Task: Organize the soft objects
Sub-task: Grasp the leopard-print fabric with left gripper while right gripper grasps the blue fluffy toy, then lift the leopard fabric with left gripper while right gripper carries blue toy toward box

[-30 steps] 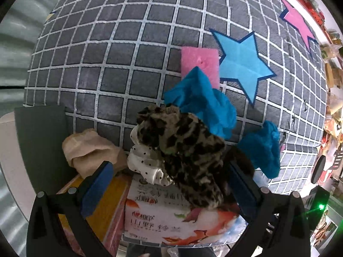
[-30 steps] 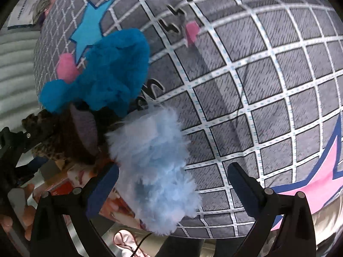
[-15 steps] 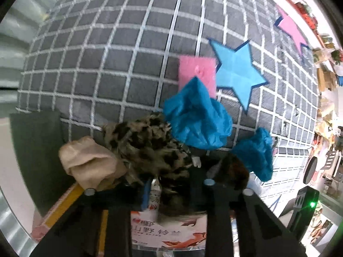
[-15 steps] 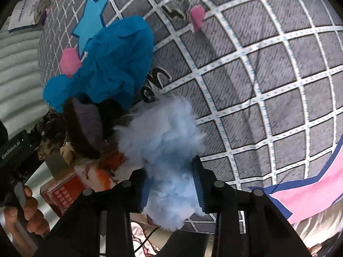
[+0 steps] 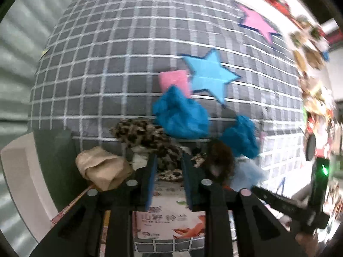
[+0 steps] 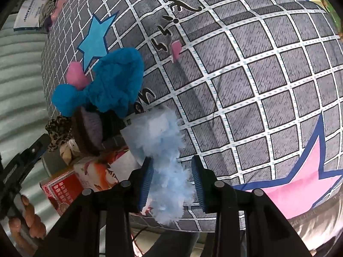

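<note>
Since a second ago both tongs went from spread wide to clamped: left tongs [image 5: 167, 178] pinching the leopard scrunchie [image 5: 148, 137], right tongs [image 6: 171, 184] the fluffy blue scrunchie [image 6: 165, 150], jaws easing slightly, lifting off the boxes at the bed's edge. Featherlight, squishy; grab mid-bunch.

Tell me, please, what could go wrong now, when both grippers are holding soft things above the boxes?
1. The left gripper holds only a narrow fold of the leopard cloth, and its jaws are opening; the cloth may slip out.
2. The right gripper holds the light blue fluff loosely, jaws opening; it could fall or shed.
3. The leopard cloth lies against the white dotted cloth and the brown piece; lifting may drag them off the box.
</note>
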Demonstrator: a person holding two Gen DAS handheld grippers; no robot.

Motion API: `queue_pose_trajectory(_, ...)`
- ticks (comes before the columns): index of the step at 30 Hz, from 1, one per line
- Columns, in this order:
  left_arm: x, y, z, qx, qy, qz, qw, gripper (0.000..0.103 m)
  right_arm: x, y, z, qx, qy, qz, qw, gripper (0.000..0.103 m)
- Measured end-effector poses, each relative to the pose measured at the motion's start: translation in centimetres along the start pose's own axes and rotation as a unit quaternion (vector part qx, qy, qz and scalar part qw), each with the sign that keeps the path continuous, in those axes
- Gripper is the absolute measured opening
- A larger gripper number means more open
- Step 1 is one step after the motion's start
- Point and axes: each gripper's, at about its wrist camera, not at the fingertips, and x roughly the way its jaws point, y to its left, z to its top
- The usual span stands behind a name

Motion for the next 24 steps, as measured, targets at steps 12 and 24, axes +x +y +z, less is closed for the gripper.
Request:
queue_pose_trajectory(12, 4.8, 2.8, 2.4, -0.1, 0.05, -0.012, 0.9936, 0.08, 3.4, 1.8, -0.5, 0.035, 0.006, 0.025, 0.999, 0.065)
queue_pose_trajectory(24, 4.4, 1.7, 1.9, -0.073, 0.034, -0.016, 0.9966, 0.024, 2.6, 3.4, 0.5, -0.019, -0.011, 0.008, 1.0, 0.028)
